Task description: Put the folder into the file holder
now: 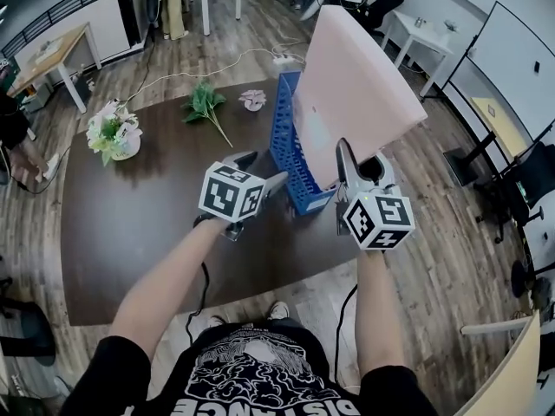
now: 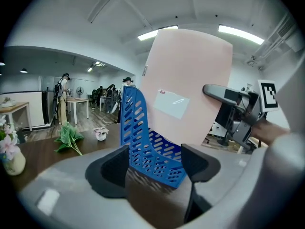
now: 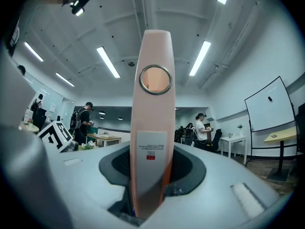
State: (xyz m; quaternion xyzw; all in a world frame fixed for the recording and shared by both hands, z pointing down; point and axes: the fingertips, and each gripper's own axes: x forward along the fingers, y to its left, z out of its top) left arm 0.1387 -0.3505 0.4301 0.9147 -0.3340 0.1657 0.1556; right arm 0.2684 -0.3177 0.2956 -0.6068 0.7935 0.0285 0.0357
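Observation:
My right gripper (image 1: pixel 357 165) is shut on the spine of a pale pink folder (image 1: pixel 355 85), which stands upright and tilted over the blue perforated file holder (image 1: pixel 286 137) on the dark table. In the right gripper view the folder's spine (image 3: pixel 152 142) with its ring hole and label is pressed between both pads. My left gripper (image 1: pixel 264 178) sits open just left of the holder's near end; its pads (image 2: pixel 114 168) frame the blue file holder (image 2: pixel 143 137) and touch nothing. The pink folder (image 2: pixel 188 89) rises behind the holder's upright wall.
A dark brown table (image 1: pixel 130 224) carries a flower vase (image 1: pixel 113 133), a green sprig (image 1: pixel 204 107) and a small white dish (image 1: pixel 253 100). The table's right edge runs close to the holder. Desks, a whiteboard (image 1: pixel 516 55) and people stand farther off.

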